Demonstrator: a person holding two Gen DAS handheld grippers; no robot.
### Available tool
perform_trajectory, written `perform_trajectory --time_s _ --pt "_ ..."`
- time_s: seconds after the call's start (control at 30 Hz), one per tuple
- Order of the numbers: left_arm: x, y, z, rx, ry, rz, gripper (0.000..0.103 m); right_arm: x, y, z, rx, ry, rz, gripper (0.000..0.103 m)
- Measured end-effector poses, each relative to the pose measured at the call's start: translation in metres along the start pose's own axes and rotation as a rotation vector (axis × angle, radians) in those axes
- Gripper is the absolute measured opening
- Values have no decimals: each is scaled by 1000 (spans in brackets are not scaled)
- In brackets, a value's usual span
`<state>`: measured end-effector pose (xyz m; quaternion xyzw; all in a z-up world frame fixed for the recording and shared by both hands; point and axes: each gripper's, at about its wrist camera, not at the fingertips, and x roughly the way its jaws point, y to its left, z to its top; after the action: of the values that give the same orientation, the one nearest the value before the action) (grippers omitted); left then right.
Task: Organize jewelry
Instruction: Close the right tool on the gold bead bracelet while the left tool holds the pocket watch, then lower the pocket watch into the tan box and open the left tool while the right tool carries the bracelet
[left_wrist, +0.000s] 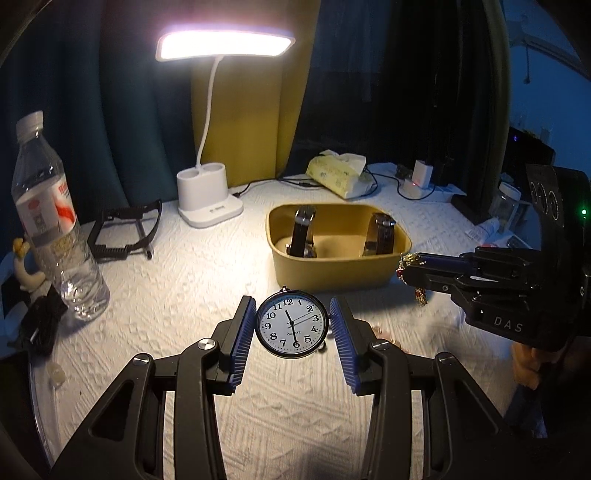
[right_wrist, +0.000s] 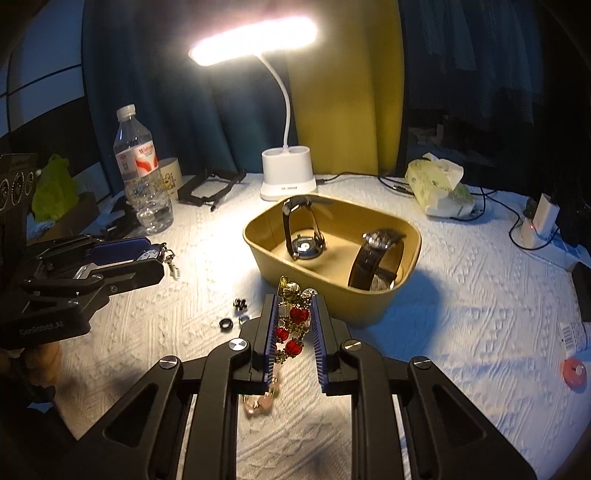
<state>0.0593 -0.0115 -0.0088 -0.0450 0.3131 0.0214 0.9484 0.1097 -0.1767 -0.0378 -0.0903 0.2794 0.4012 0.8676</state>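
Carefully: left gripper (left_wrist: 292, 325) pinching watch (left_wrist: 292, 324), right gripper (right_wrist: 293, 325) clamped on bracelet (right_wrist: 293, 321); dangling chain could snag tub (right_wrist: 369, 314) rim, slip free.

Setting: a home, most likely a bedroom or living-room corner used as a work surface.
Landmark: white desk lamp (left_wrist: 209, 192), lit, gooseneck type, base with two holder wells.
Surface: white textured cloth (left_wrist: 166, 295) (quilted or woven pattern) spread under the lamp.
Behind lamp: dark blue curtains (left_wrist: 110, 110) and a yellow panel (left_wrist: 255, 122).
Left of lamp: clear plastic water bottle (left_wrist: 51, 221), upright.
Right of lamp: soft tissue pack (left_wrist: 338, 171), open, beside black cables (left_wrist: 373, 177) and a white charger (left_wrist: 421, 173).
In front of lamp: yellow storage tub (right_wrist: 332, 295) containing wristwatches (right_wrist: 301, 229).
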Motion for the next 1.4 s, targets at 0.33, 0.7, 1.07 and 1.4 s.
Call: perform_trajectory --time_s 0.33,0.7,1.07,1.4 --pt "12 -9 23 38 -27 -1 44 3 -13 15 11 -43 8 18" --pt "30 -21 49 81 -55 -3 44 13 -33 29 26 -83 21 18" --pt "47 -34 79 118 -107 -14 44 18 -56 38 58 -122 20 18" --pt "84 -48 80 122 -57 -72 44 18 -80 41 118 -143 -1 18"
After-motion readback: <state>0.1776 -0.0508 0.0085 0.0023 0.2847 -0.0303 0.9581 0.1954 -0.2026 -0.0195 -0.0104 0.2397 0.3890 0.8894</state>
